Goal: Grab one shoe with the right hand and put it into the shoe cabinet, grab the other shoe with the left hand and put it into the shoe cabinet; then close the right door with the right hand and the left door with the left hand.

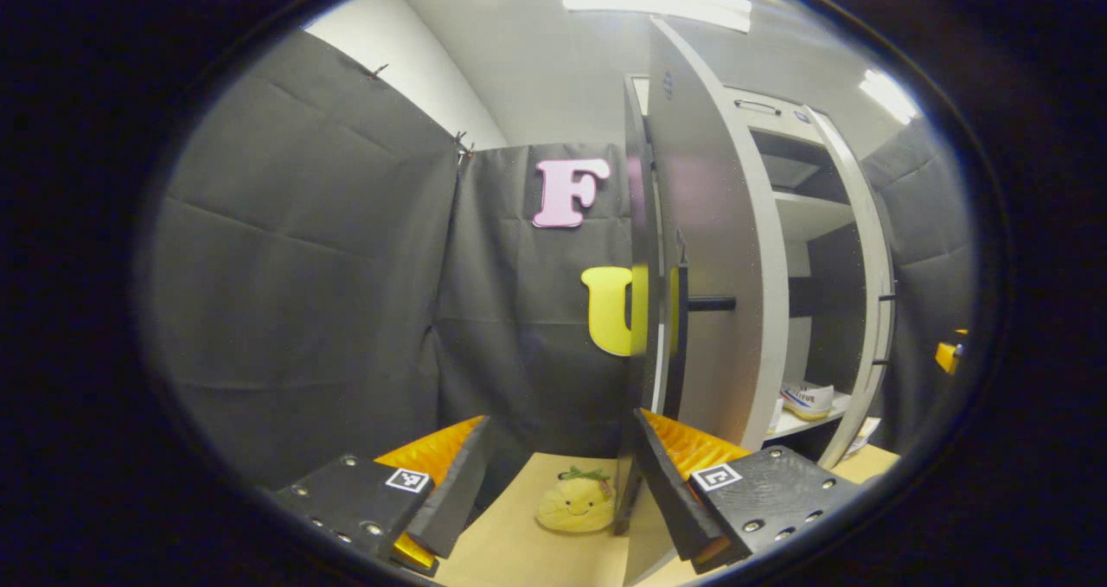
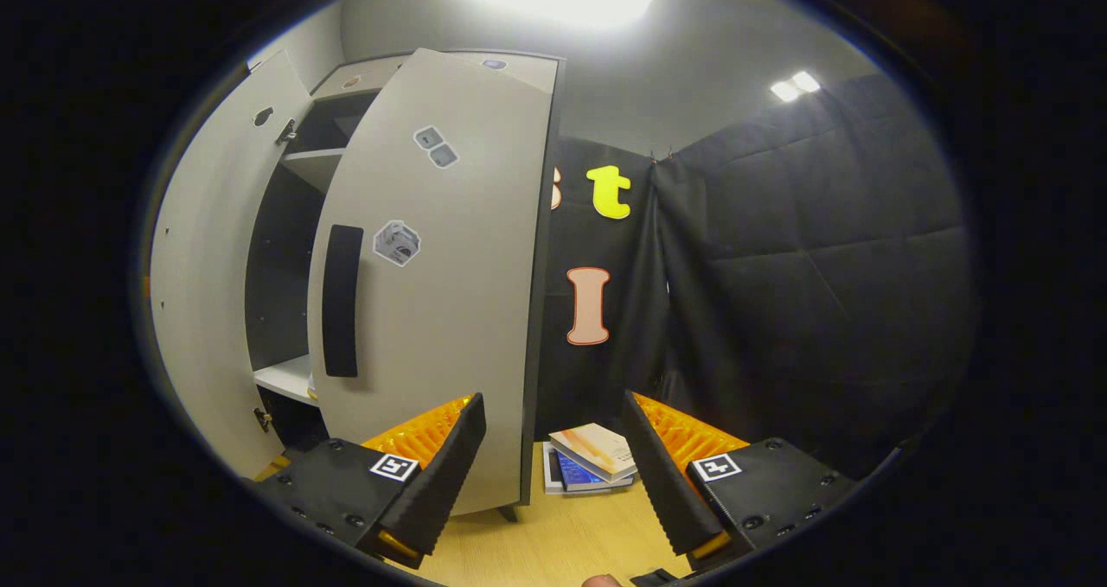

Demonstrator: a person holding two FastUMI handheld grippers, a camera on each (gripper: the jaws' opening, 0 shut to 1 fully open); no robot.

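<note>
The shoe cabinet (image 1: 813, 215) stands with both doors ajar. In the left gripper view the left door (image 1: 722, 250) stands nearly edge-on just beyond my right finger, its black handle (image 1: 711, 303) sticking out. A white shoe (image 1: 806, 399) rests on the low shelf inside. My left gripper (image 1: 553, 483) is open and holds nothing. In the right gripper view the right door (image 2: 450, 310) is swung partway and hides most of the interior; its black handle (image 2: 342, 302) is up and left of my left finger. My right gripper (image 2: 553, 466) is open and holds nothing.
A yellow plush toy (image 1: 575, 502) sits on the wooden floor (image 1: 519, 552) between the left gripper's fingers, by the left door's foot. A stack of books (image 2: 592, 459) lies on the floor by the right door's edge. Black cloth walls close in on both sides.
</note>
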